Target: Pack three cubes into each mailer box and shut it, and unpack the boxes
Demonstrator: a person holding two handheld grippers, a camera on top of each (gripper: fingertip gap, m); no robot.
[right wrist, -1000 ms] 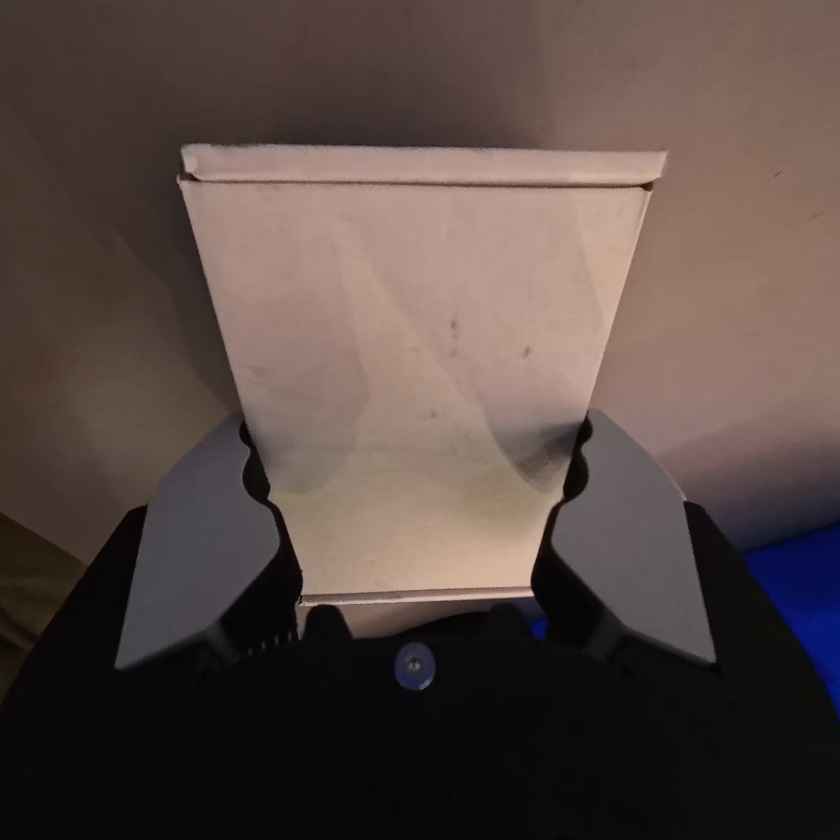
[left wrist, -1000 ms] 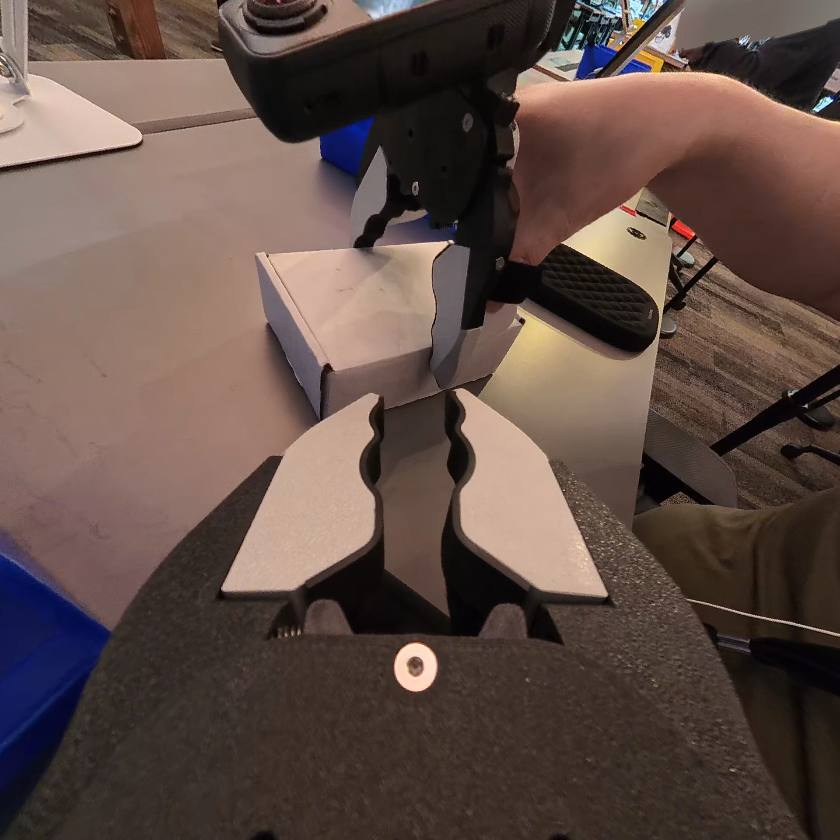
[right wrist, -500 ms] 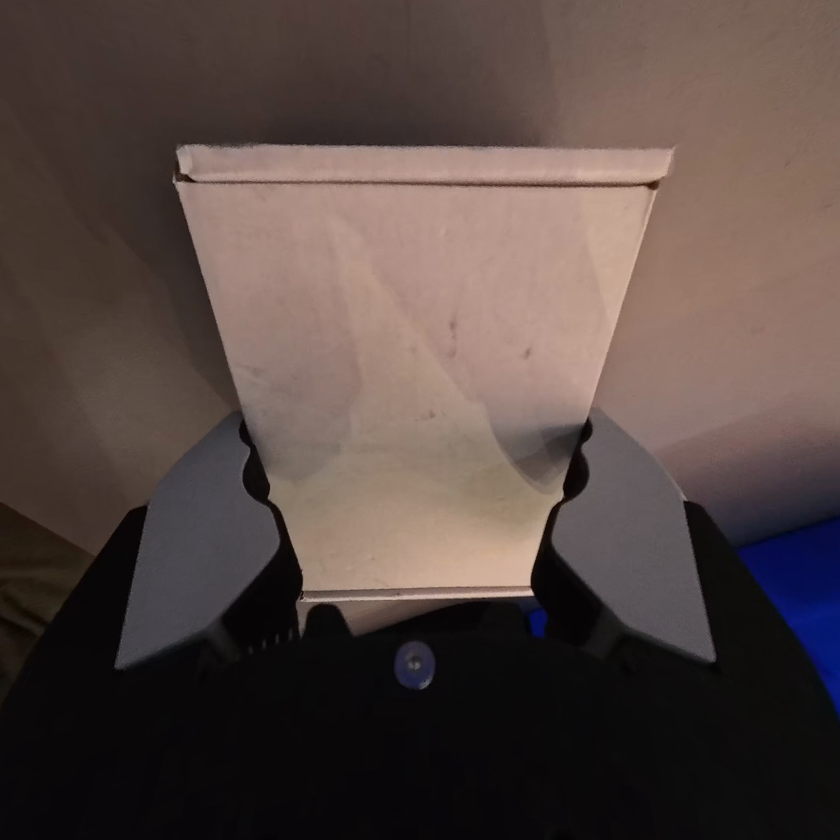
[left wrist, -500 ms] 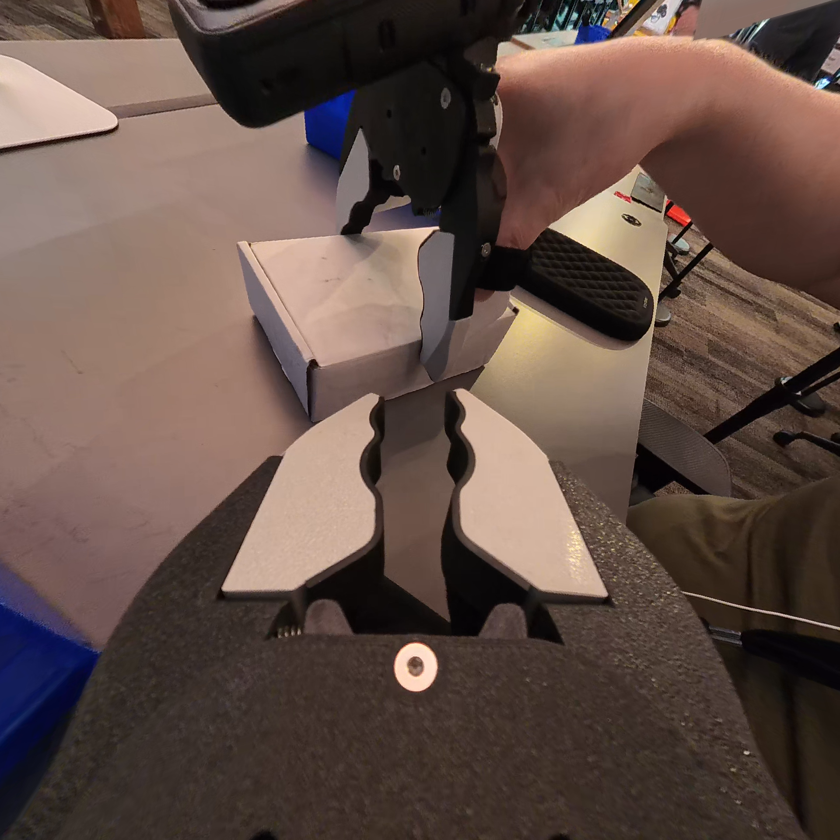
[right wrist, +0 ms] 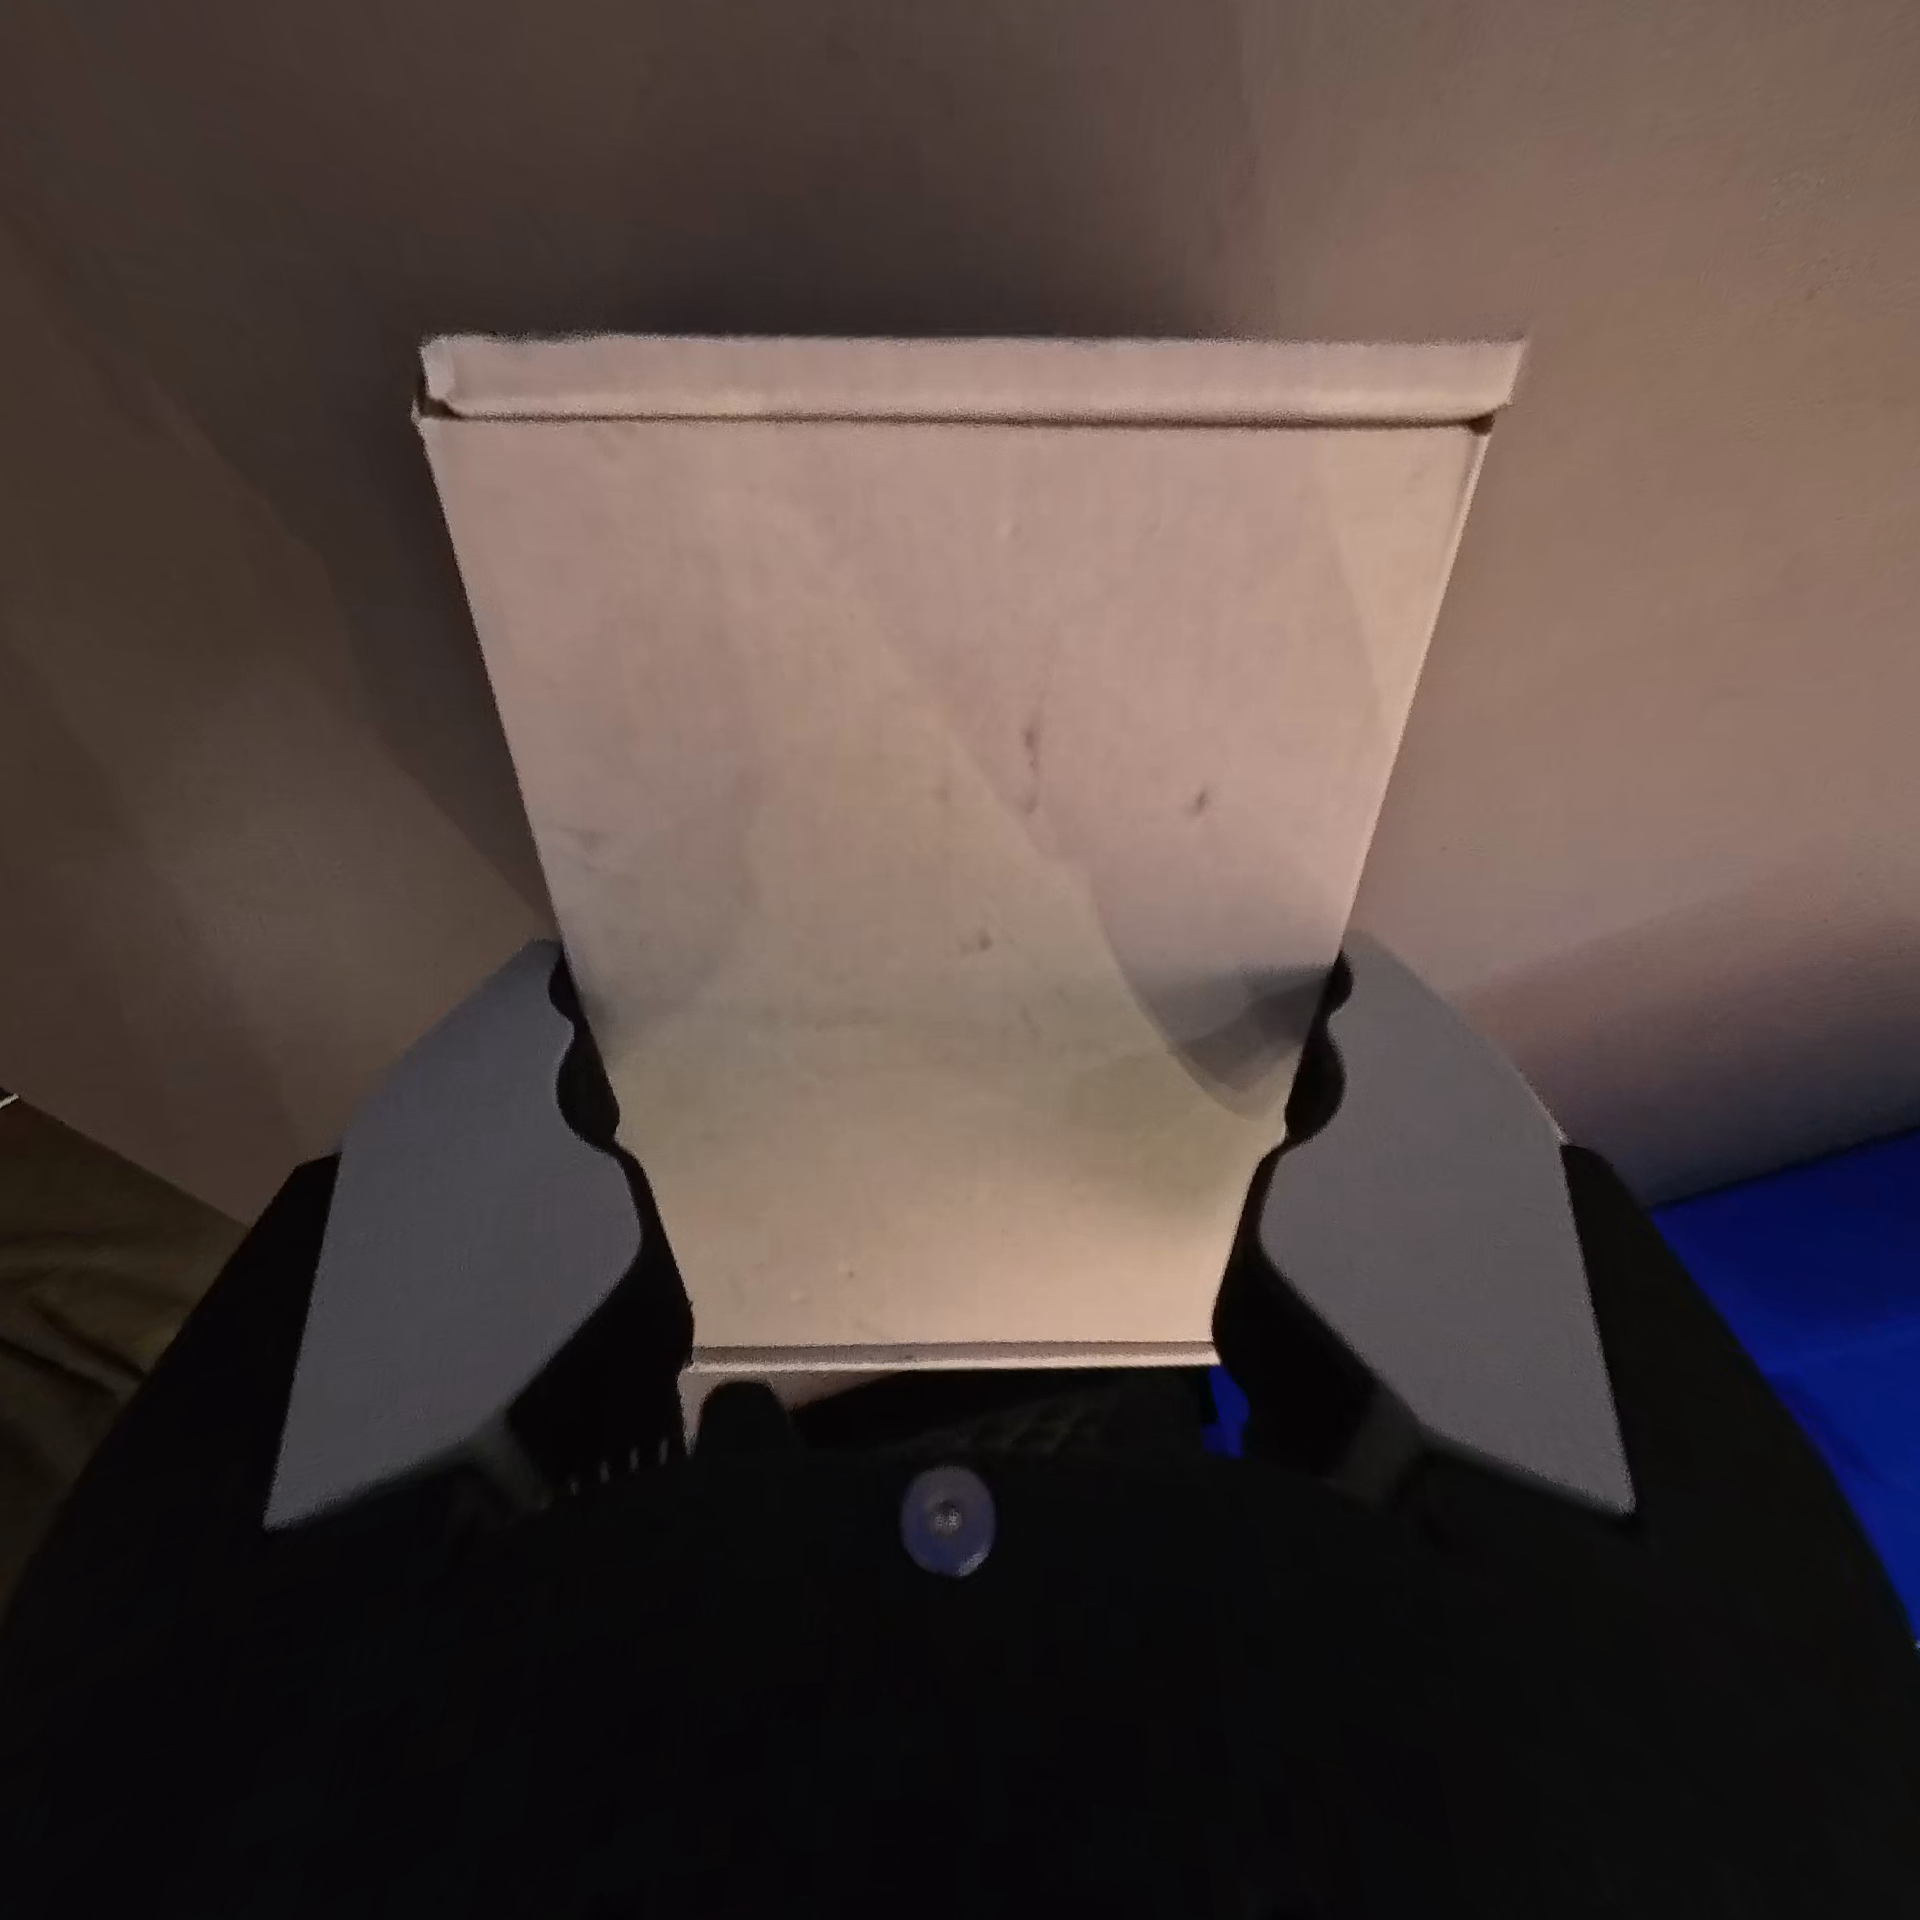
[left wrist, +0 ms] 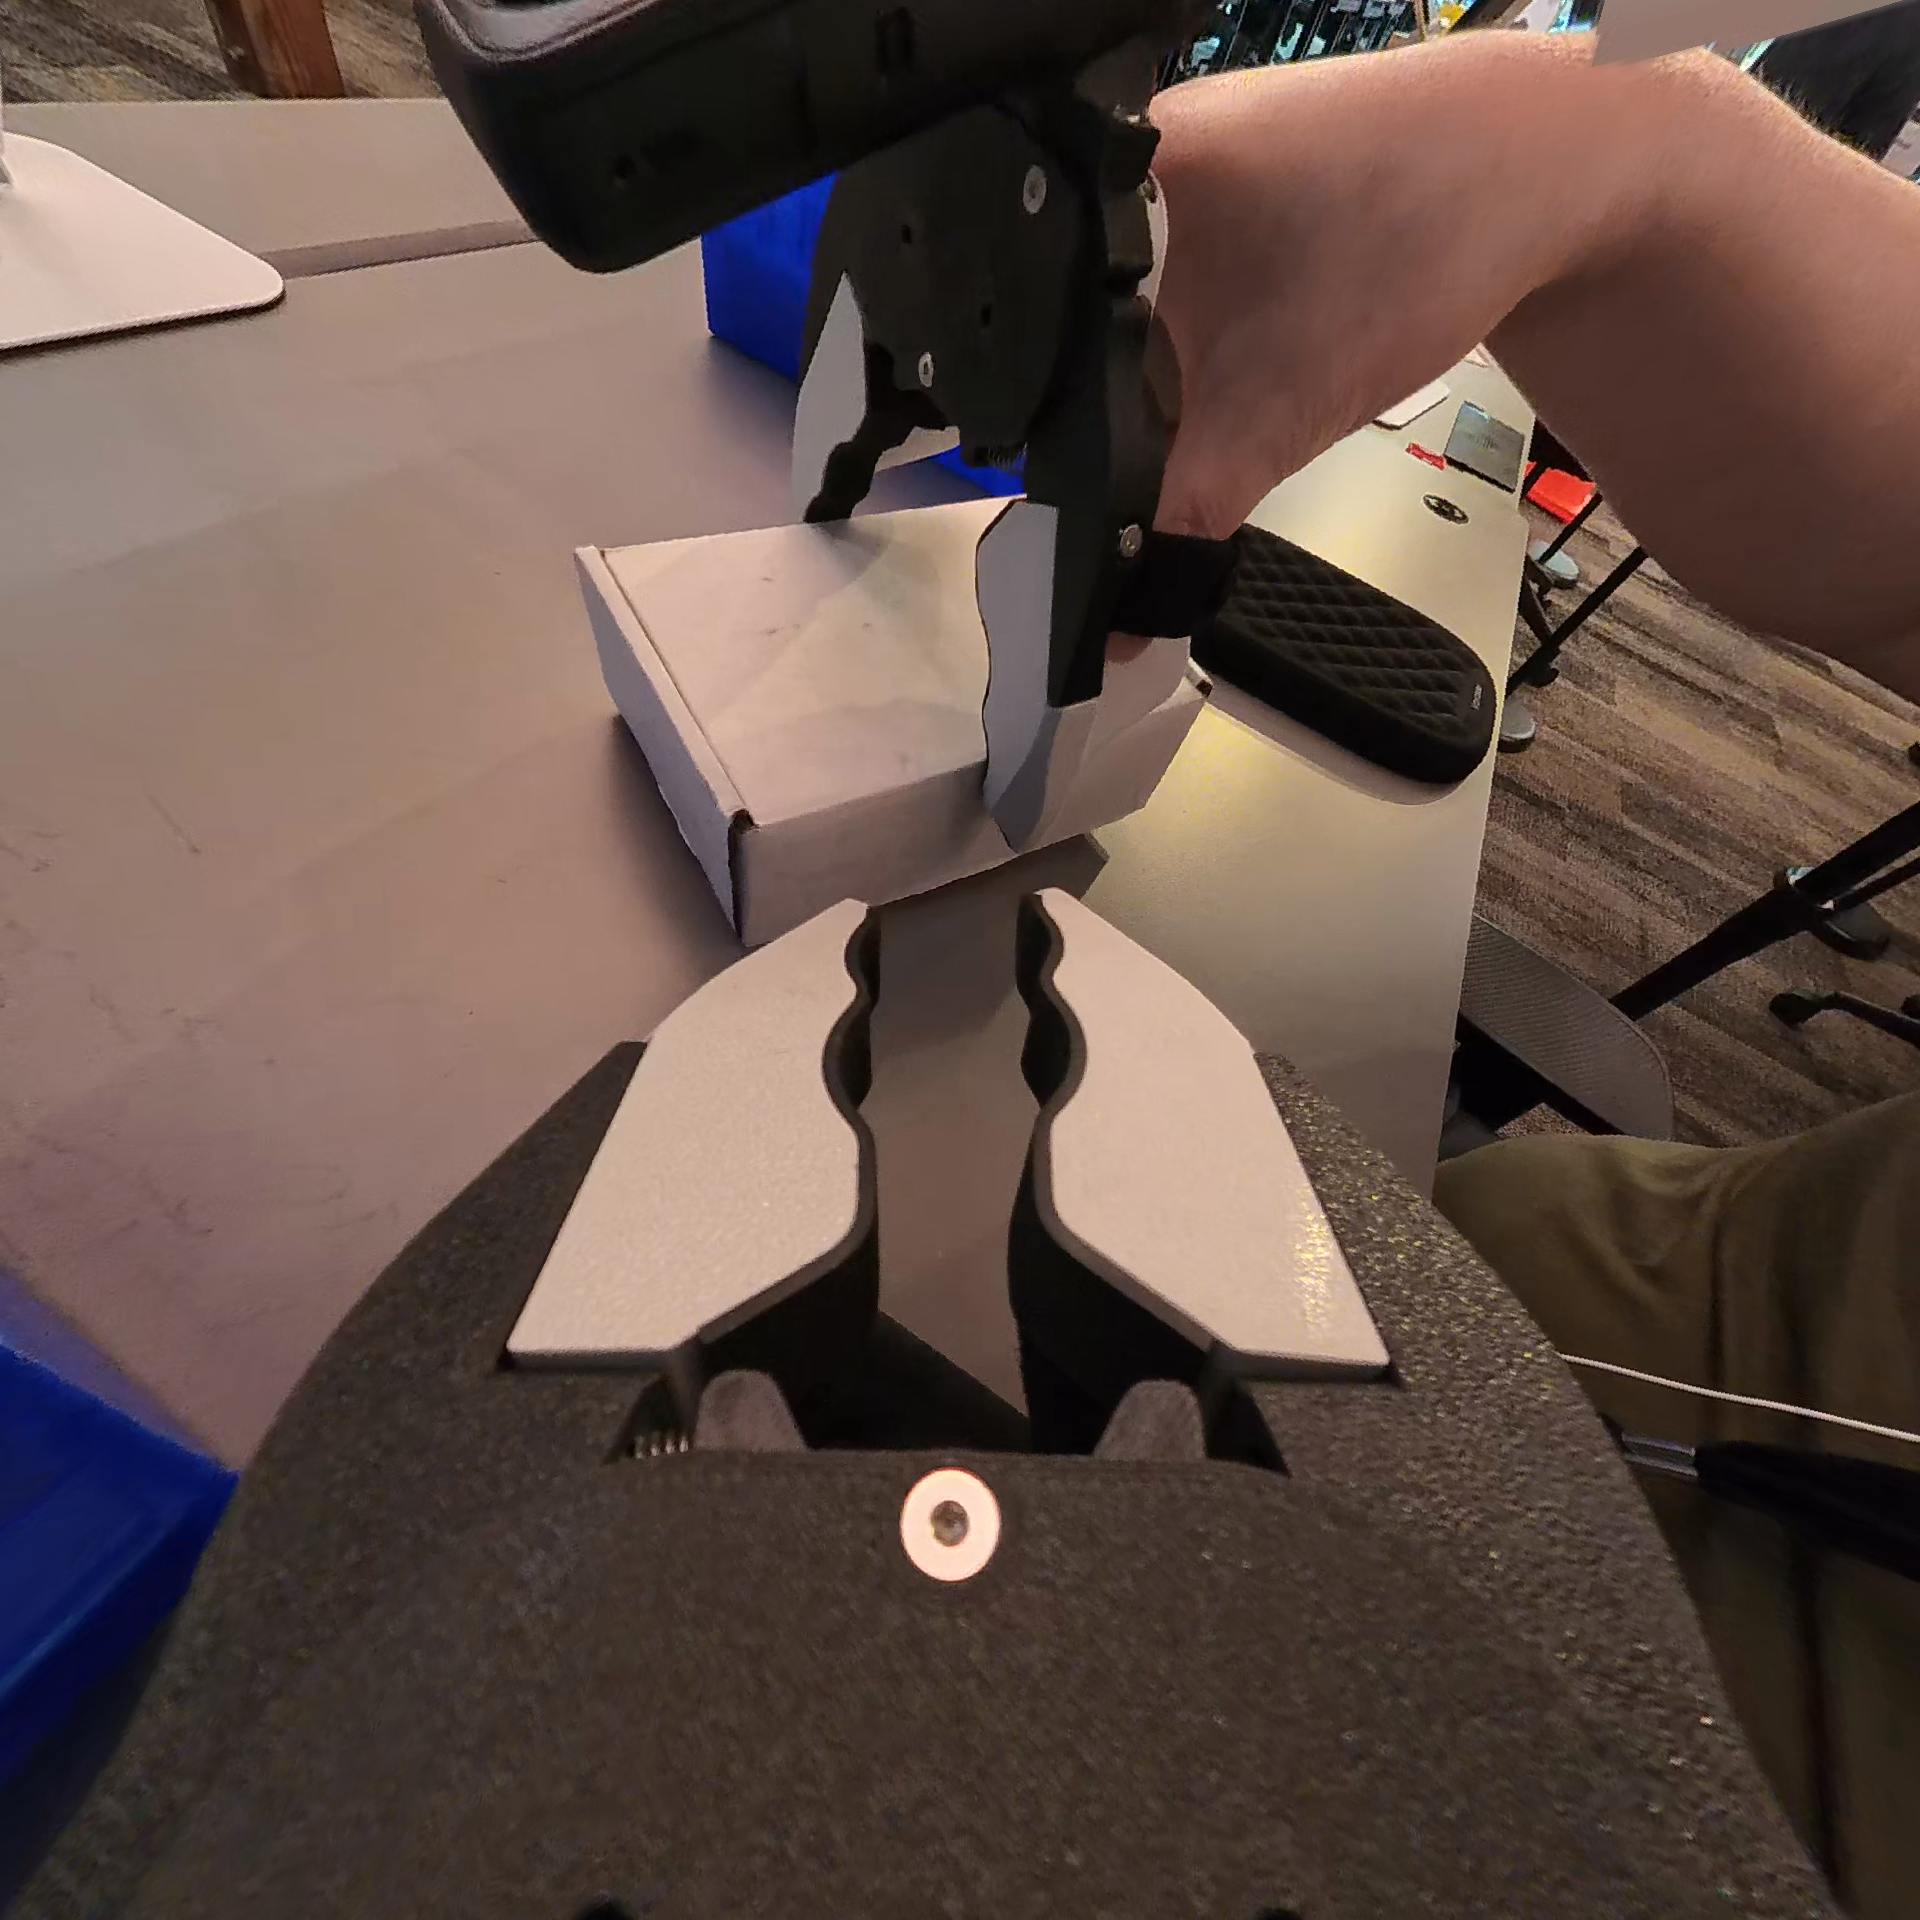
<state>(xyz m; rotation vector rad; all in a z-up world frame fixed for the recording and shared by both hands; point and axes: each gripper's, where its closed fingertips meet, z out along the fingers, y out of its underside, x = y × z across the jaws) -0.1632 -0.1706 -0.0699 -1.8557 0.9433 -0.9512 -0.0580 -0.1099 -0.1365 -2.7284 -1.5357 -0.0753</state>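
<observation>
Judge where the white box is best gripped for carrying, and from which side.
Across its two long side walls, from above. The white box lies flat and shut on the grey table, so its upright sides are the only faces that oppose each other. The right gripper already straddles it this way, one finger down each side. The left gripper is empty.

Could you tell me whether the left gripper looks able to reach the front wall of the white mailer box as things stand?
Probably yes: the left gripper sits just short of the mailer box with bare table between. The right gripper clamps the box's right part only.
</observation>
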